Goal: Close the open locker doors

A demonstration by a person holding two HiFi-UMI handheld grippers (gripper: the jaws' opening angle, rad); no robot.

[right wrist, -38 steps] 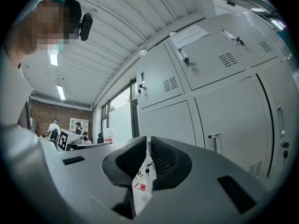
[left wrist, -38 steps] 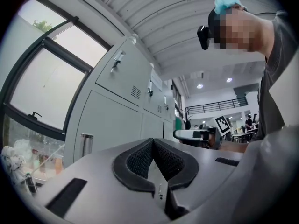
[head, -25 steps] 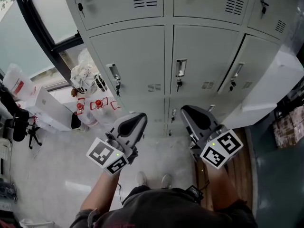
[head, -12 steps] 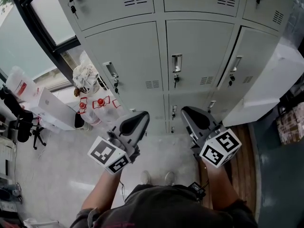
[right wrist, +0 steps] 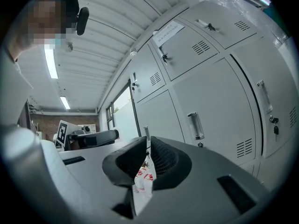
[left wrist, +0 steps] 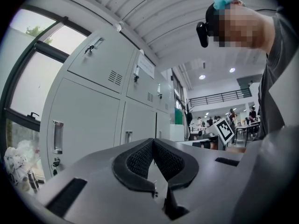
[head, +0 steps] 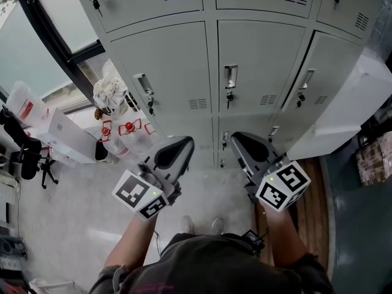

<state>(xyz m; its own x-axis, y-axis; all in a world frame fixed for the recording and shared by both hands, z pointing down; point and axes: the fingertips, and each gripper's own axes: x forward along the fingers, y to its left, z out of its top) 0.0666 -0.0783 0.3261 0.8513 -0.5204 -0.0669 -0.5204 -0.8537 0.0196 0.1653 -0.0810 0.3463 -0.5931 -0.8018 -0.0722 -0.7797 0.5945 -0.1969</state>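
Note:
A bank of grey lockers (head: 165, 72) fills the top of the head view. The middle-row door at the right (head: 318, 72) stands ajar, its left edge away from the frame. Lower right of it, a pale panel (head: 349, 112) sticks out from the lockers; it looks like an open door. My left gripper (head: 184, 142) and right gripper (head: 236, 138) hover side by side below the lockers, both short of the doors. Each is shut with nothing between its jaws, as the left gripper view (left wrist: 152, 143) and right gripper view (right wrist: 147, 141) show.
Clear bags with red print (head: 125, 133) and a white bag (head: 109, 94) lean at the lockers' left end. White boxes (head: 58, 133) and a black stand (head: 24, 158) sit by the dark window frame (head: 55, 35). A wooden strip (head: 309, 207) runs at right.
The lockers have slid slightly up and the bags a little right in the head view. Both grippers keep nearly the same place, still shut.

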